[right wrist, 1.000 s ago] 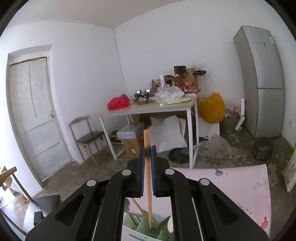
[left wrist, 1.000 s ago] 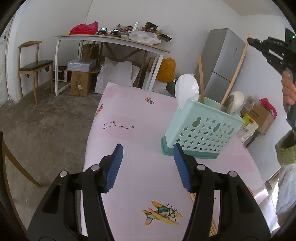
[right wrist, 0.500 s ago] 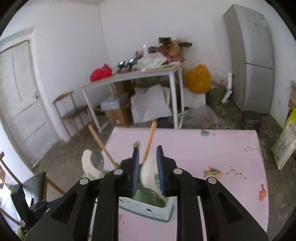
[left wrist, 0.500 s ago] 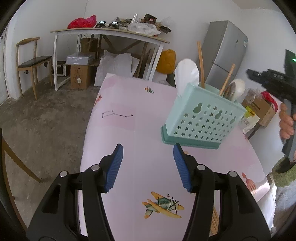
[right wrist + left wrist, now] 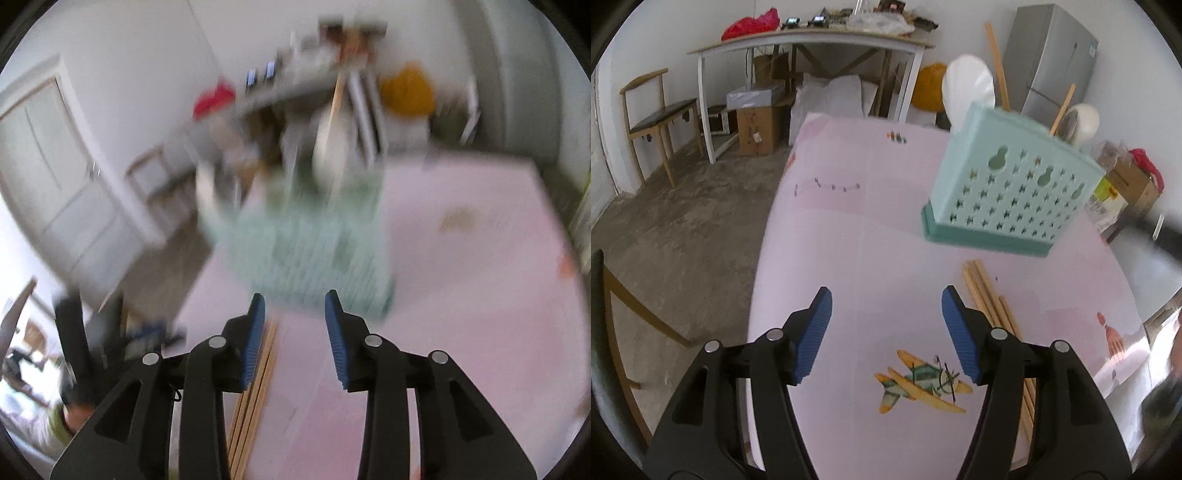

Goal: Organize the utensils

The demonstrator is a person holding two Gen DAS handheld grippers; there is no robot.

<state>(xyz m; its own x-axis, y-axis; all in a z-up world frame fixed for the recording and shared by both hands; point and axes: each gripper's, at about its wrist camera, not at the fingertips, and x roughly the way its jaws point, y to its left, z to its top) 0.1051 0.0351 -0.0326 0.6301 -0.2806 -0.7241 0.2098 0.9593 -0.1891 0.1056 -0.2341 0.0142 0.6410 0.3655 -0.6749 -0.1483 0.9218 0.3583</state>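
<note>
A mint-green perforated utensil holder (image 5: 1008, 192) stands on the pink tablecloth (image 5: 857, 236), with white spoons and wooden sticks rising out of it. Several wooden chopsticks (image 5: 990, 299) lie on the cloth below the holder, beside my left gripper's right finger. My left gripper (image 5: 886, 332) hovers over the cloth, its jaws opening with nothing between them. The right wrist view is blurred: my right gripper (image 5: 294, 336) hangs low in front of the holder (image 5: 306, 236), jaws opening and empty, with the chopsticks (image 5: 258, 373) under its left finger.
A white table (image 5: 812, 37) piled with clutter stands at the back wall, with boxes and bags beneath it. A wooden chair (image 5: 653, 114) is at far left and a grey fridge (image 5: 1052, 59) at far right. The cloth's left edge drops to the concrete floor.
My right gripper let go of the wooden-handled utensil into the holder, opened, and dropped down in front of it. My left gripper tipped downward, bringing the chopsticks into its view.
</note>
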